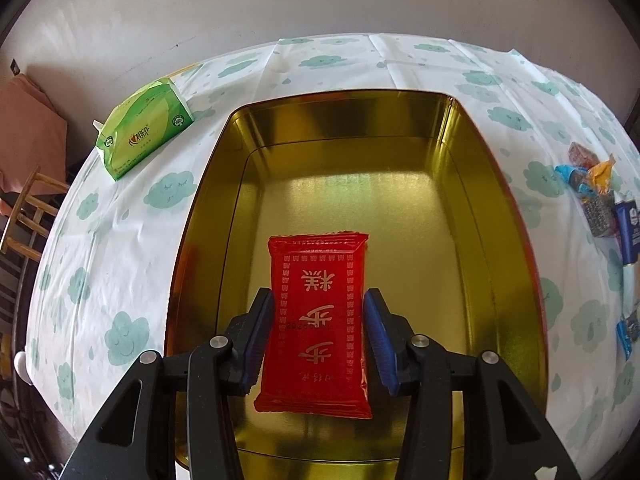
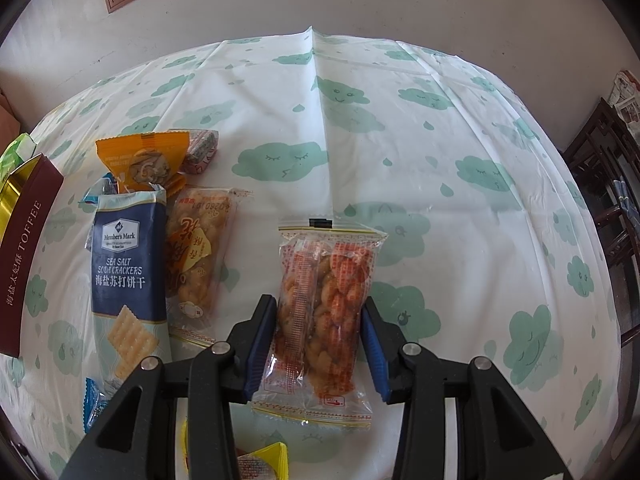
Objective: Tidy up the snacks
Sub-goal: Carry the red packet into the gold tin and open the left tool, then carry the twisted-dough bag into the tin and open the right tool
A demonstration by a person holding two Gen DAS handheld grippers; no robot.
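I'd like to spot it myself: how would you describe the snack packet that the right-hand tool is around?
On the white tablecloth with green clouds, look right of the navy sea salt soda cracker pack. The right gripper brackets a clear plastic packet of twisted fried dough. Unlike the similar packet beside the crackers, it lies alone and carries red print.

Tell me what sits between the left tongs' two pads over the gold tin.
A red snack packet, flat side up, above the gold tin; the left tongs flank both edges. Left wrist view shows it.

Glossy gold metal tin (image 1: 472, 184) — shiny red plastic packet (image 1: 316, 320).
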